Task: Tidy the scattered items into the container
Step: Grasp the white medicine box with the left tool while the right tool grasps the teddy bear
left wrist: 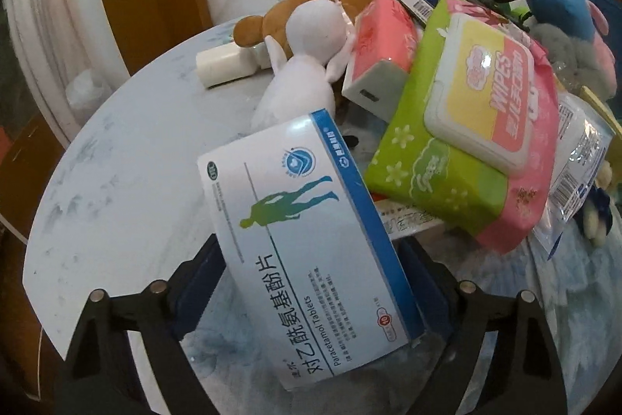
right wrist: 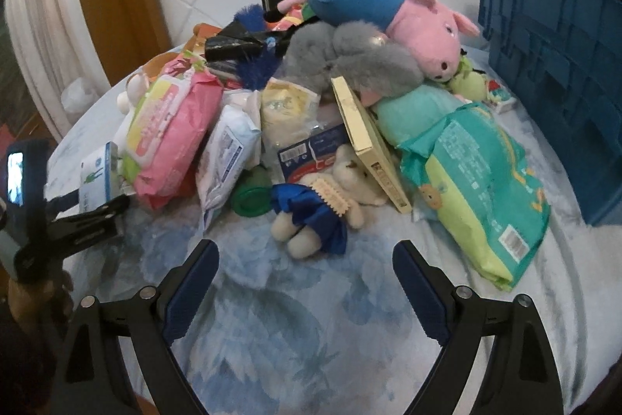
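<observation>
Right wrist view shows the round table (right wrist: 295, 329) under a blue floral cloth, with the blue ribbed container (right wrist: 552, 96) standing at its far right edge; nothing can be seen inside the container from this angle, so the task is judged to be at or near its start; the whole heap remains on the cloth.

Largest items come first: the pink and blue plush pig (right wrist: 392, 6) lies on top of the heap, resting on a grey plush (right wrist: 350, 65); a green diaper pack (right wrist: 482, 181) lies on the right, near the container but apart from it; a pink and green wipes pack (right wrist: 171, 135) leans at the left; a white sachet pack (right wrist: 225, 158) stands beside it; a small cream bear with blue ribbon (right wrist: 322, 209) lies nearest this camera.

The right gripper (right wrist: 307, 282) stands spread above bare cloth, nothing between its pads, the bear just ahead.

Left wrist view shows the left gripper (left wrist: 311, 282) straddling the paracetamol tablet box (left wrist: 307, 244); the box lies tilted between the blue pads; the jaws are wide, and whether the pads already press on the box cannot be told; a white plush figure (left wrist: 307, 65) lies beyond.

Remaining work, as judged: every item is yet to be moved into the container, the tablet box probably first.
</observation>
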A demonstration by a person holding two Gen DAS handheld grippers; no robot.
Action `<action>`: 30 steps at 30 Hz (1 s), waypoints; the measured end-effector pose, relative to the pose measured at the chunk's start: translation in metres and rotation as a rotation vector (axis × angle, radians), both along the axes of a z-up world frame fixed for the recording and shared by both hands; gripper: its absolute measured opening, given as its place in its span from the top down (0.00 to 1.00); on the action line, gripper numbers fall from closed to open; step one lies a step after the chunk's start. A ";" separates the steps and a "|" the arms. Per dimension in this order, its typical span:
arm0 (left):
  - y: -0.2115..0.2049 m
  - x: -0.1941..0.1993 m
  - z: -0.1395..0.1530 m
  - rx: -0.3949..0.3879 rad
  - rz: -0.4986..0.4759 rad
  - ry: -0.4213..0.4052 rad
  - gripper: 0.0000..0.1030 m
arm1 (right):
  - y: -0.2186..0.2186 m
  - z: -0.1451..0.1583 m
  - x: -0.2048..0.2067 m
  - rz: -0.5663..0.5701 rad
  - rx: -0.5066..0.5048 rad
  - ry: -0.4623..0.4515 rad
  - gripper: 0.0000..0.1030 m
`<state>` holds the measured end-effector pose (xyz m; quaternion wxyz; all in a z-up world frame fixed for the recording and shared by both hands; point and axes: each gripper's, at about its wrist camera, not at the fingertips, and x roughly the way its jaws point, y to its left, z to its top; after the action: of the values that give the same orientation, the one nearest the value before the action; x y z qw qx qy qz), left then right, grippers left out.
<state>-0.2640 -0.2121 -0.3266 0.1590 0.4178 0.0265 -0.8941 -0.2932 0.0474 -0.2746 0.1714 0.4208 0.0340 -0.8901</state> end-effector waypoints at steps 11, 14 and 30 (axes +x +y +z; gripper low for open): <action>-0.001 0.009 0.001 -0.016 -0.046 0.007 0.13 | -0.008 -0.040 -0.055 -0.273 -0.071 -0.095 0.28; -0.003 0.009 -0.001 -0.020 -0.065 0.011 0.13 | 0.000 -0.048 -0.066 -0.380 -0.128 -0.140 0.28; -0.010 0.014 -0.003 0.017 -0.118 0.031 0.17 | -0.028 -0.047 -0.053 -0.201 0.101 -0.089 0.62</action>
<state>-0.2499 -0.2216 -0.3291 0.1021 0.4061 0.0120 -0.9080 -0.3461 0.0197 -0.3216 0.0612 0.4693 0.0288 -0.8805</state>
